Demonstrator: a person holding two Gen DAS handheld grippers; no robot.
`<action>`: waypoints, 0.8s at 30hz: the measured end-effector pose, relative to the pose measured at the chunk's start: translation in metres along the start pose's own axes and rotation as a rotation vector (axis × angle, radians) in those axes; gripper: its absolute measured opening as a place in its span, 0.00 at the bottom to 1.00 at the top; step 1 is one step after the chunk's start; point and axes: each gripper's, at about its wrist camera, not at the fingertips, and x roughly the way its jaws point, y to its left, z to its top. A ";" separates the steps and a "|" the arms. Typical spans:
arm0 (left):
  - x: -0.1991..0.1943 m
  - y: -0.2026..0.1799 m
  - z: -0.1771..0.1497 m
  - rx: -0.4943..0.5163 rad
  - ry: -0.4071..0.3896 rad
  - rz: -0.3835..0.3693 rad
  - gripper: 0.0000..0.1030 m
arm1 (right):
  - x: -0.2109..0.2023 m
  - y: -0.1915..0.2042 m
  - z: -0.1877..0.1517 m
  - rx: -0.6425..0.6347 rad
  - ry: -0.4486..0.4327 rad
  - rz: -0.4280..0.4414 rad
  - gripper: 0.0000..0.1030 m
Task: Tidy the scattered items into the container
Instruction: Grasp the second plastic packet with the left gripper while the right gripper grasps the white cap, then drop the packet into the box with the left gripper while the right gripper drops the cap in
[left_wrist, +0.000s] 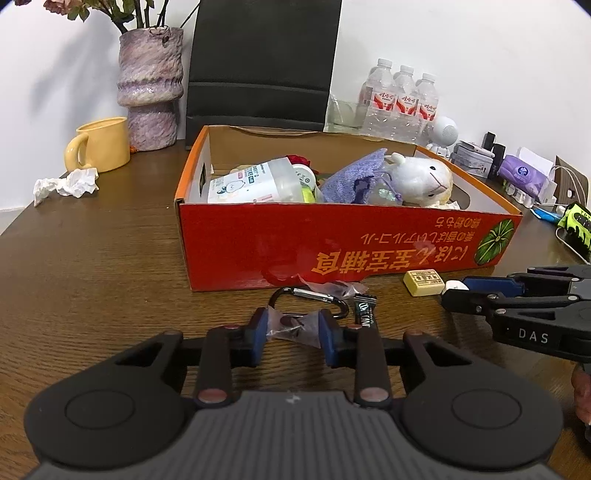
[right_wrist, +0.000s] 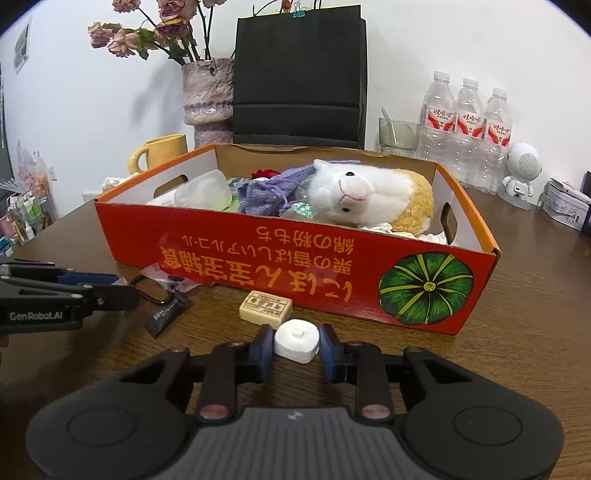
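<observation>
The red cardboard box (left_wrist: 258, 243) (right_wrist: 258, 258) stands mid-table and holds a plush sheep (right_wrist: 354, 195), a purple knit pouch (left_wrist: 351, 177) and a plastic bottle (left_wrist: 251, 182). My left gripper (left_wrist: 291, 328) is shut on a small clear plastic packet (left_wrist: 291, 326) just in front of the box. A black carabiner (left_wrist: 314, 299) and a dark sachet (left_wrist: 364, 314) lie beyond it. My right gripper (right_wrist: 295, 341) has its pads against a small white cap-like object (right_wrist: 297, 338). A yellow eraser block (right_wrist: 266, 308) (left_wrist: 423, 282) lies by the box wall.
A yellow mug (left_wrist: 99, 146), a purple vase (left_wrist: 151, 88) and crumpled tissue (left_wrist: 66, 184) stand back left. A black paper bag (right_wrist: 299, 77) is behind the box. Water bottles (right_wrist: 469, 129), a white robot figure (right_wrist: 521, 173) and small clutter sit at the right.
</observation>
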 end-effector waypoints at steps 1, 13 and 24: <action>0.000 0.000 0.000 0.001 -0.002 -0.001 0.29 | -0.001 0.000 0.000 0.000 -0.001 0.000 0.25; -0.030 -0.005 0.004 -0.013 -0.104 -0.047 0.28 | -0.027 -0.005 0.005 0.025 -0.088 0.003 0.25; -0.050 -0.011 0.067 0.002 -0.244 -0.087 0.28 | -0.056 -0.014 0.069 0.030 -0.269 -0.006 0.25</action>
